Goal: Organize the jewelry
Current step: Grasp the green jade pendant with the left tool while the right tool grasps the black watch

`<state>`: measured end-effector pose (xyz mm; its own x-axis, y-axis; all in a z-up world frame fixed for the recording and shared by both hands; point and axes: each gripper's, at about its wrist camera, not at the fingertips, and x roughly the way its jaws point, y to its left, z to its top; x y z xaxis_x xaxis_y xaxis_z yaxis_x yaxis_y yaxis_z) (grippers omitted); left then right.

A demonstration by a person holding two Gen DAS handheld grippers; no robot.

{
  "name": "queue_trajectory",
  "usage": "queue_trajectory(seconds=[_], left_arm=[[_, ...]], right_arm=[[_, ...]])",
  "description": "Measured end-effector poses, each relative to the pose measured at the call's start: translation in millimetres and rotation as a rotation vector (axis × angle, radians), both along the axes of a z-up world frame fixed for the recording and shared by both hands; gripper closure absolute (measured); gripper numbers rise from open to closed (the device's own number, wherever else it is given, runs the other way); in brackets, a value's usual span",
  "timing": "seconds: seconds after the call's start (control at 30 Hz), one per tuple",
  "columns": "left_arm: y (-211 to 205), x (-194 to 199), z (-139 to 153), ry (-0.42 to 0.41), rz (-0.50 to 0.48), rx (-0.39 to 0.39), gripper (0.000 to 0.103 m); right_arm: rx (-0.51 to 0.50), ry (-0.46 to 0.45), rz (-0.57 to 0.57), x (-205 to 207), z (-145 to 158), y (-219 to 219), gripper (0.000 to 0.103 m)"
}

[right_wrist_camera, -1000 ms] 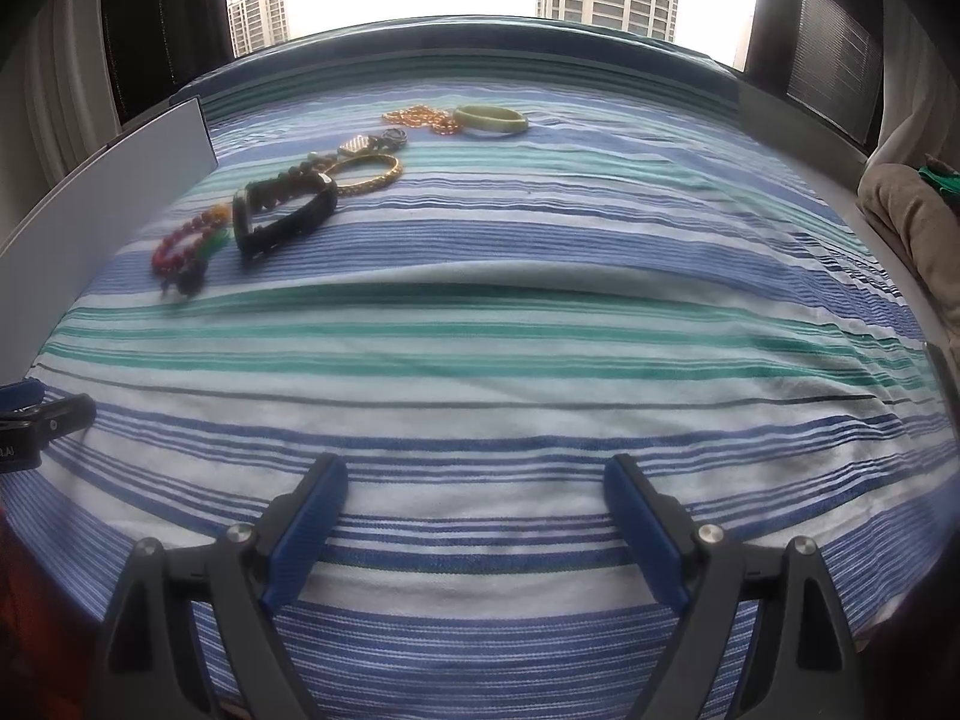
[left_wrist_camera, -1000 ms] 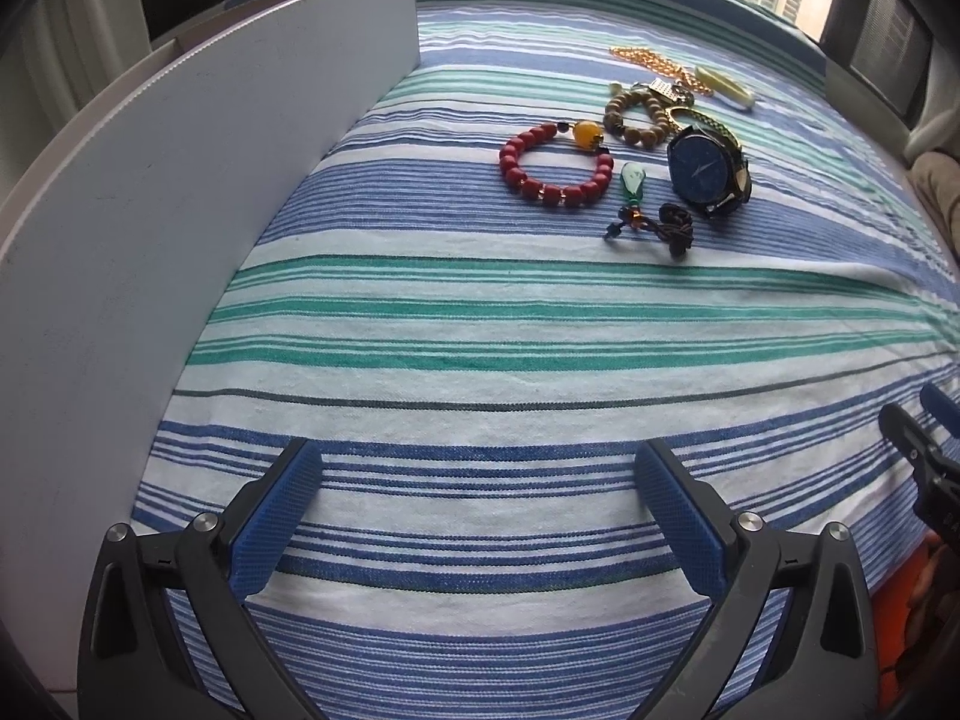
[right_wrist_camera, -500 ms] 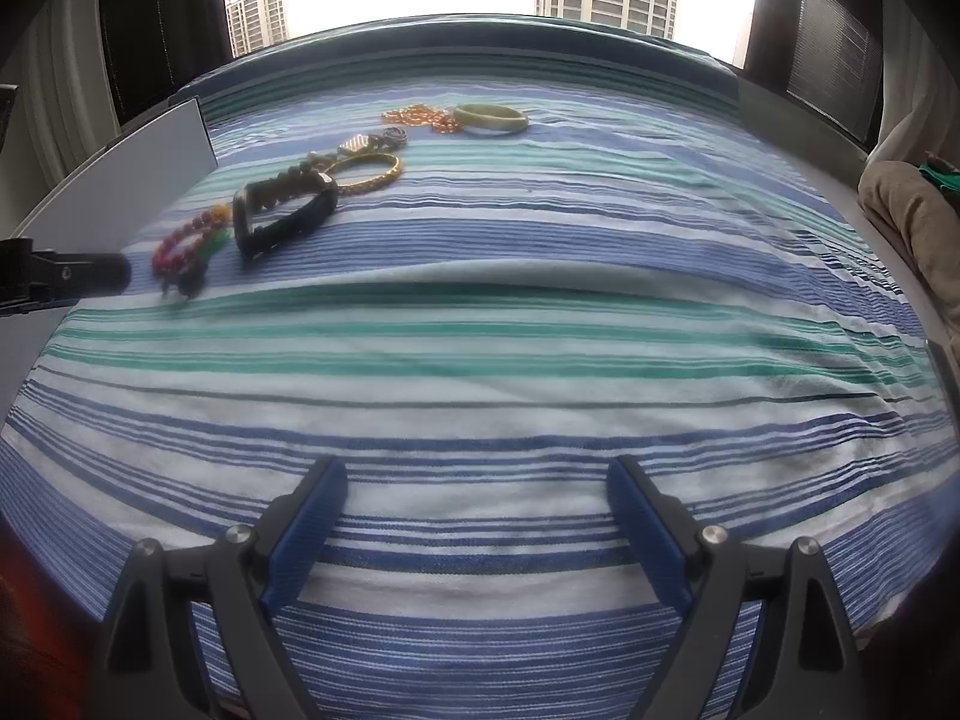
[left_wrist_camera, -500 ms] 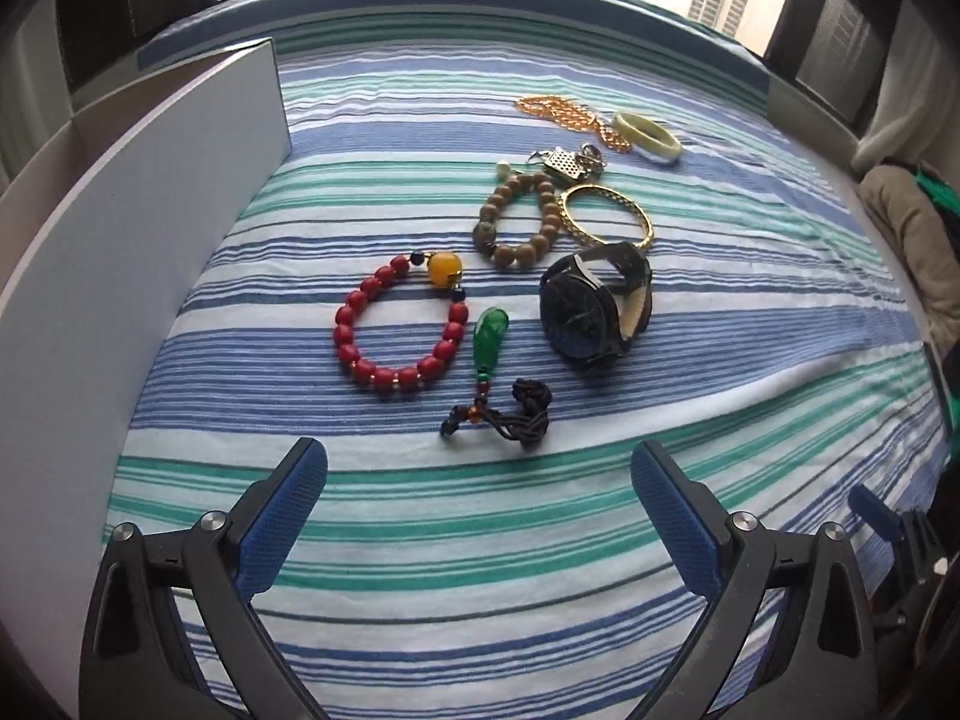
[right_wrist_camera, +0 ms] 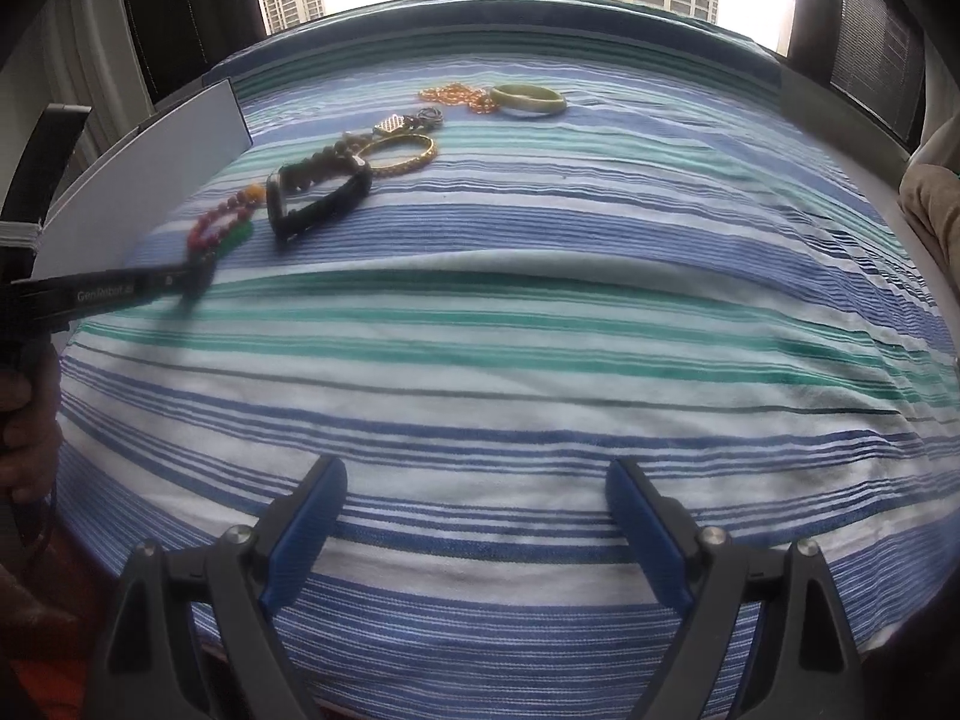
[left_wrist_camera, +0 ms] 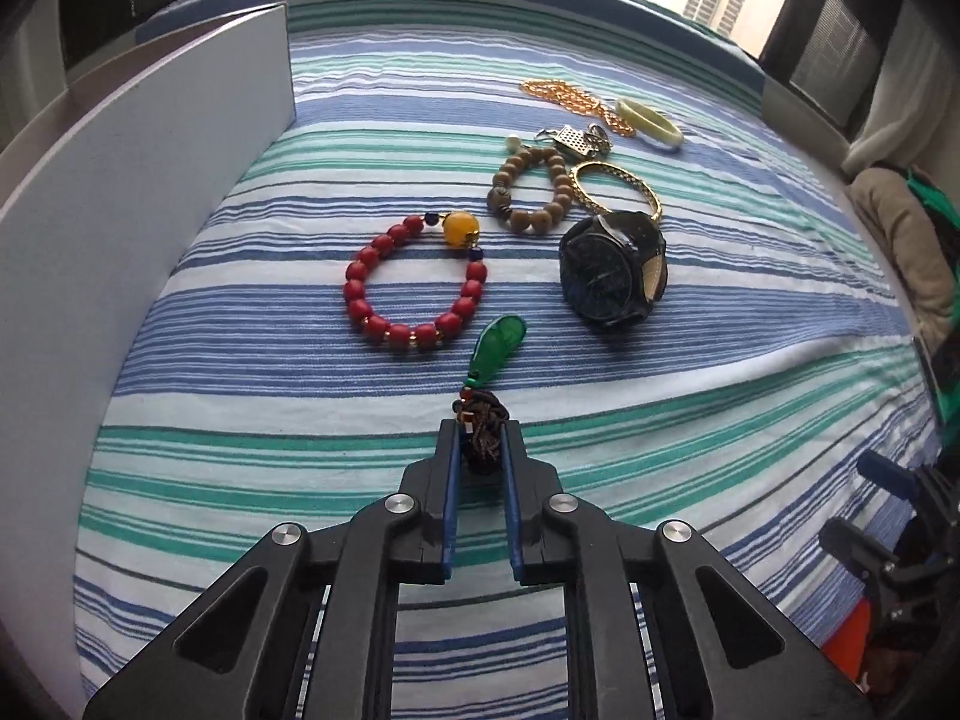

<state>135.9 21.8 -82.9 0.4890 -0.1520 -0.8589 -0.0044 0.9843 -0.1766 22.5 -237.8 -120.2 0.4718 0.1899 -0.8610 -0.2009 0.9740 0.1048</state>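
Gripping the dark knotted cord (left_wrist_camera: 483, 441) of the green teardrop pendant (left_wrist_camera: 498, 345), the left tool (left_wrist_camera: 480, 450) has just been closing, and its blue pads now pinch the bunched cord between them. The pendant itself lies flat on the blue, green and white striped bedcover (left_wrist_camera: 600, 420), pointing away from the tool; taking the cord rather than the smooth stone likely gives a surer hold. Just beside the pendant sits the red bead bracelet with an amber bead (left_wrist_camera: 414, 282), close enough to be dragged if the cord swings on lifting. Beyond lie the black wristwatch (left_wrist_camera: 609, 273), a brown wooden bead bracelet (left_wrist_camera: 531, 189), a gold bangle (left_wrist_camera: 618, 186), a silver charm (left_wrist_camera: 573, 138), an orange chain (left_wrist_camera: 570, 97) and a pale green bangle (left_wrist_camera: 651, 123), clustered and partly touching. A white panel (left_wrist_camera: 120, 210) stands along the left edge, presumably part of the destination. The right tool (right_wrist_camera: 477, 516) hovers apart, jaws wide, holding nothing.
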Motion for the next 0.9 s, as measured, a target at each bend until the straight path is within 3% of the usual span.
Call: queue_trajectory(seconds=[0.13,0.23,0.37,0.5,0.57,0.63,0.7,0.9], left_arm=[[21,-18,5,-0.009,0.047,-0.053,0.092],[33,-26,8,-0.015,0.071,-0.078,0.093],[43,-37,13,-0.026,0.086,-0.087,0.093],[51,-49,26,-0.054,0.093,-0.109,0.093],[56,-56,38,-0.079,0.095,-0.125,0.093],[62,-67,55,-0.112,0.099,-0.149,0.093],[69,-79,75,-0.155,0.103,-0.177,0.093],[105,-115,151,-0.303,0.143,-0.233,0.093]], right_arm=[[0.085,-0.018,0.047,28,24,8,0.015],[0.148,-0.043,0.143,55,44,32,0.031],[0.106,-0.036,0.326,99,49,90,0.041],[0.027,0.035,0.395,132,29,138,0.045],[0.008,0.103,0.412,145,13,150,0.090],[0.021,0.138,0.386,150,9,149,0.092],[0.040,0.103,0.382,142,22,143,0.092],[0.111,-0.015,0.462,110,97,152,0.092]])
